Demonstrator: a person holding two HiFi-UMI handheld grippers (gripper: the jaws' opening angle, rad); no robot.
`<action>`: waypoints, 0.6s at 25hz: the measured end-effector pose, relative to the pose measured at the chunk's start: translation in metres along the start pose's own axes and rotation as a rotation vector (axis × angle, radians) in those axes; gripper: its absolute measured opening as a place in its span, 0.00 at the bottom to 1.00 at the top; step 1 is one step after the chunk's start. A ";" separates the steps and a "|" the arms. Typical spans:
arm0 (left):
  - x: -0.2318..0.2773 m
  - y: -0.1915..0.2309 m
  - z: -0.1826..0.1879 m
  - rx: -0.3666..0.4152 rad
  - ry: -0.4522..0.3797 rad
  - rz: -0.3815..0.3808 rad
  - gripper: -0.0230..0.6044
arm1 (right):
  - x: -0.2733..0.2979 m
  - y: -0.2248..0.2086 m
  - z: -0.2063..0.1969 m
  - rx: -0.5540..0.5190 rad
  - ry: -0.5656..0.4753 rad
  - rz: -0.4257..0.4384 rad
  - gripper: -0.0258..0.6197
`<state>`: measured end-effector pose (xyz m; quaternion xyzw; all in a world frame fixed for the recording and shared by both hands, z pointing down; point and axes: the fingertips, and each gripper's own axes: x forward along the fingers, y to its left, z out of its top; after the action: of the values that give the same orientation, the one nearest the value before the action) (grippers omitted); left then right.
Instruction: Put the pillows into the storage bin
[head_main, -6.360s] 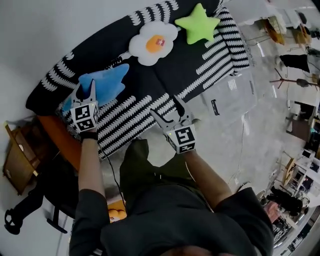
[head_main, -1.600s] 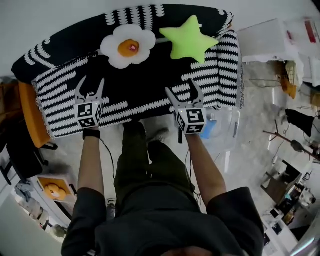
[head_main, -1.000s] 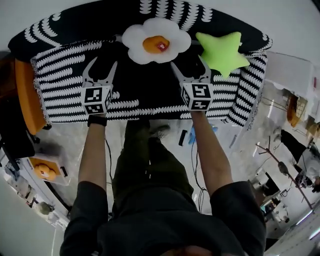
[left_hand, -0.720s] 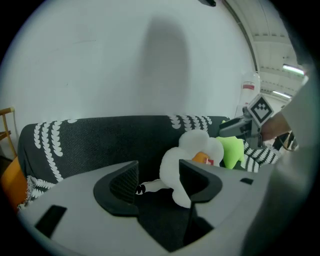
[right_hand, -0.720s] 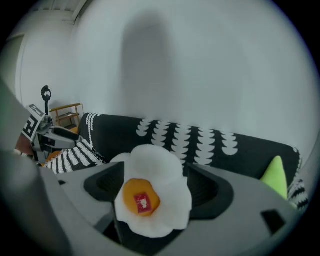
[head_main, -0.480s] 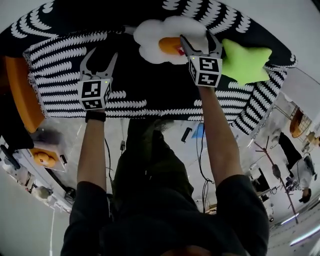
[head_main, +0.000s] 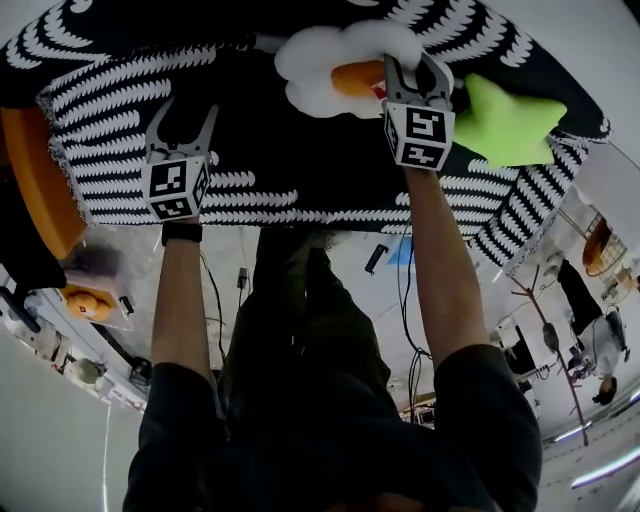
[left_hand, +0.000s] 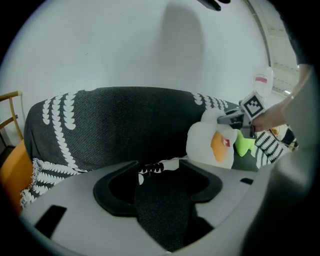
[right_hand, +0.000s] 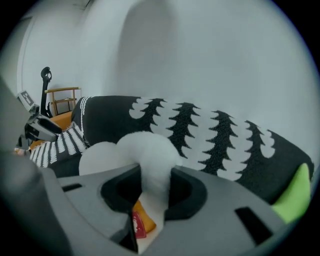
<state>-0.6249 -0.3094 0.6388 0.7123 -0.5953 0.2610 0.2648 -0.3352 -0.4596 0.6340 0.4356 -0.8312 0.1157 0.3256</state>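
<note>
A fried-egg pillow (head_main: 320, 60), white with an orange yolk, leans against the sofa's back. My right gripper (head_main: 412, 68) is at its right edge. Its jaws have just been closing and now pinch the white rim of the egg pillow (right_hand: 145, 150), so the right gripper (right_hand: 152, 187) is shut on it. A green star pillow (head_main: 505, 120) lies just right of it, with a corner showing (right_hand: 296, 195). My left gripper (head_main: 186, 112) hovers open over the sofa seat, well left of the egg pillow (left_hand: 205, 142), with nothing between its jaws (left_hand: 157, 175). No storage bin is in view.
The black sofa (head_main: 120, 90) with white fern stripes fills the far half of the head view. An orange seat (head_main: 30, 170) stands at its left end, and a wooden chair (right_hand: 62, 100) beside it. Cables and small items lie on the floor (head_main: 380, 260) by the person's legs.
The right gripper reached forward onto the egg pillow and its jaws went from wide apart to pinching the pillow's rim. The left gripper sank toward the seat and stayed open.
</note>
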 end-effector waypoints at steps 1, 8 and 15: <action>0.001 -0.004 0.003 0.007 -0.001 -0.005 0.44 | -0.004 0.000 0.001 0.008 -0.007 0.003 0.20; -0.010 -0.063 0.046 0.080 -0.045 -0.061 0.44 | -0.090 -0.012 0.014 0.063 -0.117 -0.034 0.18; -0.019 -0.162 0.089 0.189 -0.111 -0.156 0.44 | -0.213 -0.066 0.001 0.155 -0.231 -0.173 0.17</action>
<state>-0.4631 -0.3328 0.5502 0.7915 -0.5247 0.2549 0.1824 -0.1958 -0.3608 0.4901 0.5397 -0.8111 0.1003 0.2018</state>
